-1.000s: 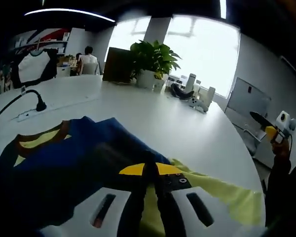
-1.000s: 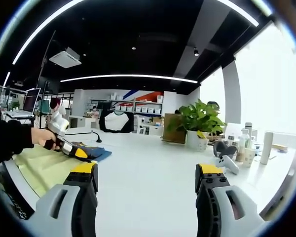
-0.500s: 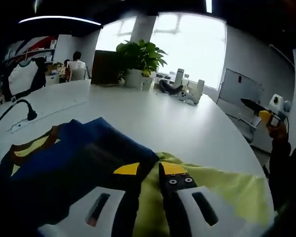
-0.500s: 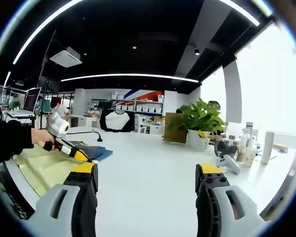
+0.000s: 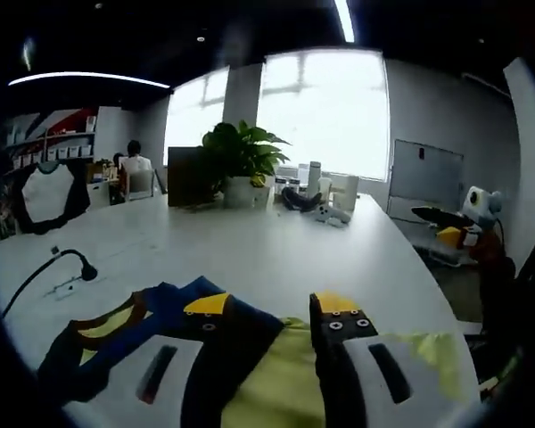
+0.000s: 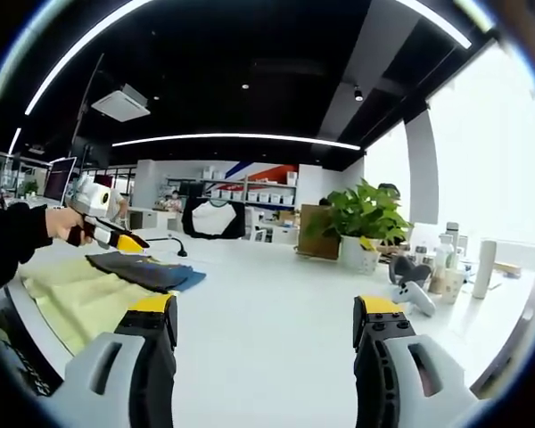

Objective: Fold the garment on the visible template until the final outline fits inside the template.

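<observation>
Garment [image 5: 134, 325] lies folded on your template [image 5: 374, 357], collar leftward, under your open left gripper [image 5: 267, 308]; right gripper [image 6: 266, 316] open.

1. No readable text anywhere in either view: no words, brand names or numbers come through.
2. The red and blue graphic on the far white wall [image 6: 254, 171] looks like plain stripes, with no lettering that can be made out.
3. The white boxes on the far shelves [image 6: 267, 198] are too small and blurry to show any labels.
</observation>
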Available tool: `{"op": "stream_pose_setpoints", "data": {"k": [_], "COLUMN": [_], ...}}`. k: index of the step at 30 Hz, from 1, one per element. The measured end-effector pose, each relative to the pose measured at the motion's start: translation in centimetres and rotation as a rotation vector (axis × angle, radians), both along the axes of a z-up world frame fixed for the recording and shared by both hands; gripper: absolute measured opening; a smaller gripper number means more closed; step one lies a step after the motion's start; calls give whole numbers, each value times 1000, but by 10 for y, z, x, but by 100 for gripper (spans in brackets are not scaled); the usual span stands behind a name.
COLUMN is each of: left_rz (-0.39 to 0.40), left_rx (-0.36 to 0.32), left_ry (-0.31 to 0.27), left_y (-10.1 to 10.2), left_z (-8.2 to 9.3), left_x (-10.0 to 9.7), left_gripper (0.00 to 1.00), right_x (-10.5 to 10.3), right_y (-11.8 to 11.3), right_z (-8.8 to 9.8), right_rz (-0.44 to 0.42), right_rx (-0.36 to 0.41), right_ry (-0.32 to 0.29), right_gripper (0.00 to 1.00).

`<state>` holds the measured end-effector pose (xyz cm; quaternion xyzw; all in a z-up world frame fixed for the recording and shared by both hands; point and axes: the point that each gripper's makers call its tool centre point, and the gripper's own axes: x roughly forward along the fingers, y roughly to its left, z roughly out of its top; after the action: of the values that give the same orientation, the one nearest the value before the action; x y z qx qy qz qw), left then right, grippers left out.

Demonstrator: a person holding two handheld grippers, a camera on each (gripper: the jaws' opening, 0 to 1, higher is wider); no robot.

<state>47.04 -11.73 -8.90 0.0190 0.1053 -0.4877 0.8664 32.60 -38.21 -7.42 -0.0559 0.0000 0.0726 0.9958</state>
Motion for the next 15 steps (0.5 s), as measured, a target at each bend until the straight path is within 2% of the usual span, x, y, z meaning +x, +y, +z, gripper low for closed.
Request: {"op": "stream_pose_setpoints", "data": {"k": [4,7,9,11,15], "left_rz": [37,74,109,137,161], "left_rx": [-32,-52,-63,-42,-21], "left_ry": [-26,-33,-59,-77,-89], "left_y": [19,32,44,56,77], "left_z": [16,24,32,34,36], "left_x": [6,9,10,8,-4], "left_gripper": [52,69,78,84,88], "right_x": [0,0,0,-1,-1], "right_y": [2,3,4,5,5], "right_z": [1,2,2,3,4], "right_rz": [3,4,7,9,8], "right_rx": [-4,-7,-8,-11,-15], "right_ry": [-1,-2,-2,1,-4], "right_gripper": [83,83,83,83,84]}}
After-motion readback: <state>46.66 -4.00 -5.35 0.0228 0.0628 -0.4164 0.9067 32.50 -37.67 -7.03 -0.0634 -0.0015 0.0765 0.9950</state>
